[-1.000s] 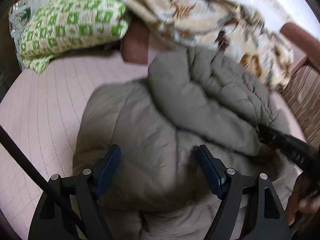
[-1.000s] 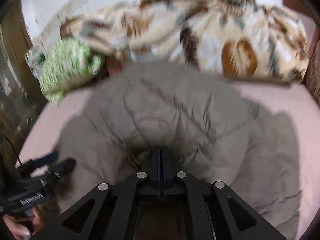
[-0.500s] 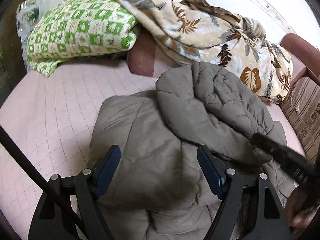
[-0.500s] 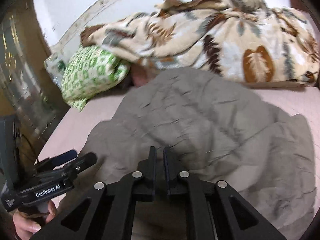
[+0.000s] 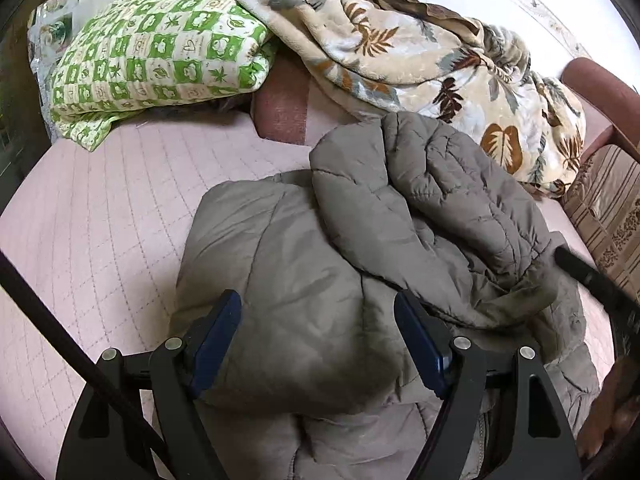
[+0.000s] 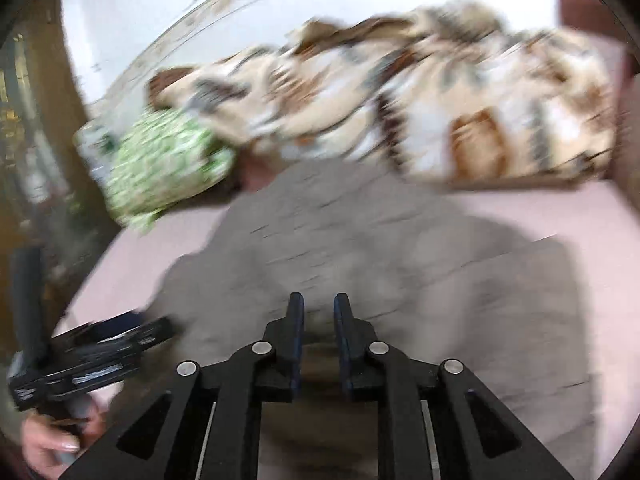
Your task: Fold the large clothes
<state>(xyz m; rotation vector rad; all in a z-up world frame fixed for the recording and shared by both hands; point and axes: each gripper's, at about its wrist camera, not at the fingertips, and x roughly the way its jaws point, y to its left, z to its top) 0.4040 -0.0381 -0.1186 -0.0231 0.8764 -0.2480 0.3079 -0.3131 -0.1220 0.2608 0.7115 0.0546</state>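
A grey-brown puffer jacket [image 5: 304,248] lies on the pink quilted bed [image 5: 100,208], with one padded part folded over its right side. My left gripper [image 5: 316,308] hovers just above the jacket's near part, open, its blue pads clear of the cloth. The right gripper's black fingers [image 5: 592,276] show at the right edge. In the blurred right wrist view the jacket [image 6: 360,232] fills the middle. My right gripper [image 6: 319,302] hangs over it with its jaws opening, a narrow gap between them and nothing gripped. The left gripper [image 6: 100,352] shows at the lower left.
A green-and-white checked pillow [image 5: 160,52] and a leaf-print blanket [image 5: 400,48] lie heaped at the bed's far side. A striped cushion [image 5: 608,200] stands on the right. Bare pink quilt stretches to the left of the jacket. A person's hand [image 6: 48,440] holds the left gripper.
The right gripper went from shut to slightly parted and pulled back and up from the jacket. The folded part now rests on the jacket. The left gripper stayed put.
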